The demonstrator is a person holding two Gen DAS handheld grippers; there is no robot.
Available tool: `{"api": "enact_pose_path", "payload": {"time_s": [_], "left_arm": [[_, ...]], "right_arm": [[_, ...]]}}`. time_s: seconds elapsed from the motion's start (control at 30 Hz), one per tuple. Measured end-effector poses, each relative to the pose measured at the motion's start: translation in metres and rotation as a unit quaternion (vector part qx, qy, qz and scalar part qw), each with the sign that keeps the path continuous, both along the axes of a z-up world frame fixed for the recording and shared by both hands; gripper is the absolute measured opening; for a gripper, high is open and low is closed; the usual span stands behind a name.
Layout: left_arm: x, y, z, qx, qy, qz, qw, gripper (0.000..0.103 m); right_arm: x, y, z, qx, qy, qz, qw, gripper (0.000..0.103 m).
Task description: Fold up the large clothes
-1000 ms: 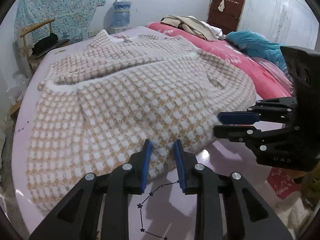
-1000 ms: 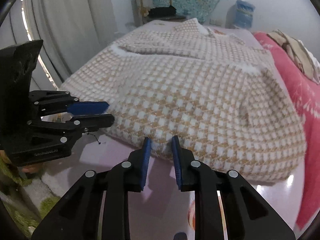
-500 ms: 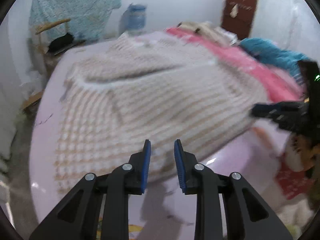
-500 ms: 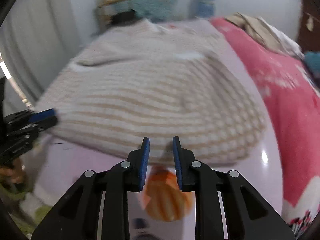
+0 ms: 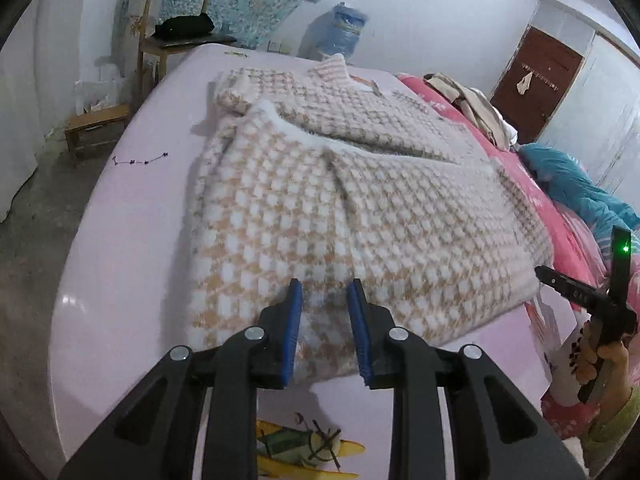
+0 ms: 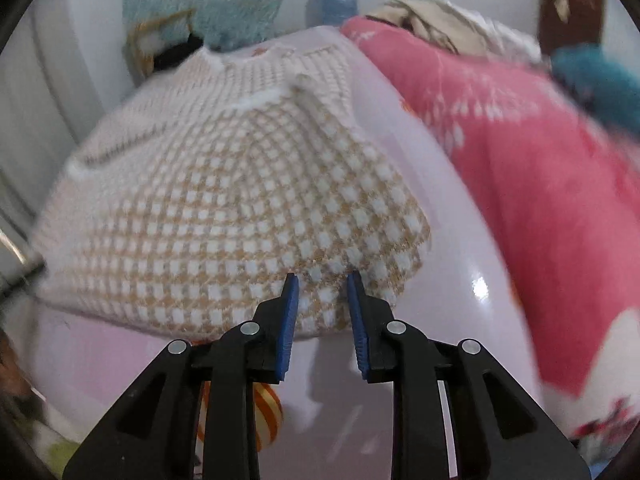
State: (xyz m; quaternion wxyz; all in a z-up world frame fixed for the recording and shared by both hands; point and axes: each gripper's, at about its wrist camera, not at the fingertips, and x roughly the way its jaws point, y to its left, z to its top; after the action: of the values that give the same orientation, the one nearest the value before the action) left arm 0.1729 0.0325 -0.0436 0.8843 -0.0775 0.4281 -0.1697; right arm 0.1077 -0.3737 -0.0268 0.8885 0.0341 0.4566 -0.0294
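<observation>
A large fluffy beige-and-white checked garment (image 5: pixel 352 200) lies spread on the pale pink bed sheet (image 5: pixel 132 216), its sides folded in over the middle. My left gripper (image 5: pixel 325 304) is open, its blue pads over the garment's near hem at the left part. My right gripper (image 6: pixel 322 300) is open over the near hem toward the right corner of the garment (image 6: pixel 224 208). Nothing is between either pair of pads but the cloth below. The right gripper also shows at the right edge of the left wrist view (image 5: pixel 560 280).
A pink quilt (image 6: pixel 520 168) and a teal blanket (image 5: pixel 576 184) lie on the right of the bed, with a heap of beige clothes (image 5: pixel 468 100). A wooden chair (image 5: pixel 168 32), a low stool (image 5: pixel 96 124) and a water bottle (image 5: pixel 336 32) stand beyond the bed.
Both grippers have swung apart along the near hem: the left one went left, the right one went right. Both stay open. The garment has not moved.
</observation>
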Motion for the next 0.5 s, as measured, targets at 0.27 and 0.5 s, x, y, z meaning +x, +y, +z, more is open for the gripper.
{"api": "enact_pose_path", "payload": {"time_s": [0.27,0.5], "left_arm": [[0.001,0.016,-0.004,0.012,-0.008,0.025,0.9996,0.026],[0.007,0.01,0.021,0.035,-0.02,0.023,0.9989,0.026]], "right_arm": [[0.003,-0.043,-0.008,0.056,0.002,-0.061,0.997,0.041],[0.012,-0.043,0.032,0.057,-0.028,-0.061,0.996,0.043]]}}
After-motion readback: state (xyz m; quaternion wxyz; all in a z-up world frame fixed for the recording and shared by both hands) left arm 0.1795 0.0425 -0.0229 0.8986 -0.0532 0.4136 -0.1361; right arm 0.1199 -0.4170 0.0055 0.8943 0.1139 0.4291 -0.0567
